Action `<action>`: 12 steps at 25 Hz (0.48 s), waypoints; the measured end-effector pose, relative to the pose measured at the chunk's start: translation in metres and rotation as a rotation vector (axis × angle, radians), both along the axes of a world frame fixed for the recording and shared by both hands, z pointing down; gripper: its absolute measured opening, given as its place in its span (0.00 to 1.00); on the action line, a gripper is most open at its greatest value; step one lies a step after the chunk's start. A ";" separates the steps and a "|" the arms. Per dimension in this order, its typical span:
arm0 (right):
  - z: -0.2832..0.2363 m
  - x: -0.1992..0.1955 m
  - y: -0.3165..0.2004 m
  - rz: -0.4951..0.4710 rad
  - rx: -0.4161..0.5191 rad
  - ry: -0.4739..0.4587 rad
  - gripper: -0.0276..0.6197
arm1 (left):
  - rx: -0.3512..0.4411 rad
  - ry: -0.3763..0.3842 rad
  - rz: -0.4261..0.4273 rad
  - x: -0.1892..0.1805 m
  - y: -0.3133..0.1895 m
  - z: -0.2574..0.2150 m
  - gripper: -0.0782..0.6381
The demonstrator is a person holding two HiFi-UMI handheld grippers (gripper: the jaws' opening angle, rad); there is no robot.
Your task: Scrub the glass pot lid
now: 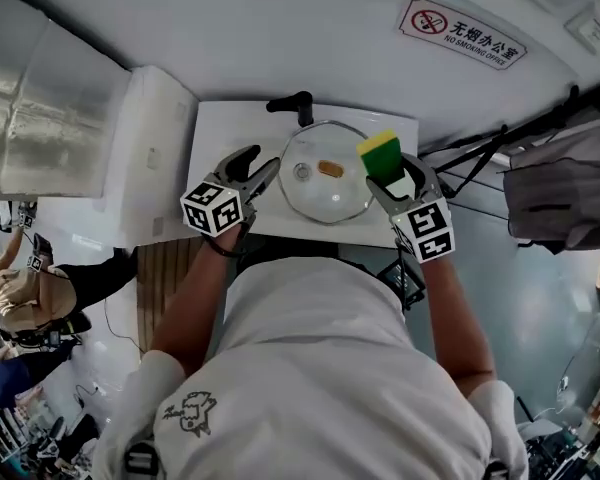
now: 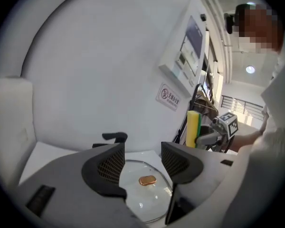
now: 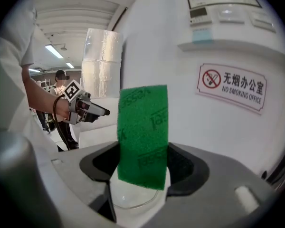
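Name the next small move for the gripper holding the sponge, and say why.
Probably lower the right gripper so the sponge meets the glass lid. The sponge is clamped upright and appears clear of the glass, while the open left gripper sits at the lid's edge, holding nothing.

On the white wall [image 3: 218, 137] ahead of you, a red-bordered sign [image 3: 232, 87] carries a crossed-out cigarette symbol, the characters 无烟办公室 and, beneath them, NO SMOKING OFFICE. The green scouring face of your sponge [image 3: 142, 134] bears dark stamped lettering, tilted and cut off, too broken for you to read.
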State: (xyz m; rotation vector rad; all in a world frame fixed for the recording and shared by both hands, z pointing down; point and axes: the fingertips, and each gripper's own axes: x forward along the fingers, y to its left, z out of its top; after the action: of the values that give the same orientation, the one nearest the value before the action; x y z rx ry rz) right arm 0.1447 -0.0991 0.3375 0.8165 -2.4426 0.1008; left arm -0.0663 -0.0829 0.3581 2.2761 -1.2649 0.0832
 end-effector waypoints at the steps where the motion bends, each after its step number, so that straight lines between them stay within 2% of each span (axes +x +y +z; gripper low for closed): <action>1: -0.012 -0.001 0.003 -0.006 0.031 -0.015 0.50 | 0.042 -0.023 0.005 0.004 0.005 -0.017 0.44; 7: -0.084 -0.002 0.022 -0.066 0.262 -0.046 0.50 | 0.271 -0.171 0.021 0.024 0.035 -0.106 0.44; 12: -0.123 0.000 0.027 -0.061 0.315 -0.129 0.50 | 0.380 -0.235 0.006 0.029 0.052 -0.158 0.44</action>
State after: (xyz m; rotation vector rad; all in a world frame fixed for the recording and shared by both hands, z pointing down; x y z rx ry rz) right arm 0.1442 -0.0720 0.2143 0.8912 -2.6426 -0.2690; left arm -0.0375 -0.0310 0.1999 2.6548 -1.4990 0.1242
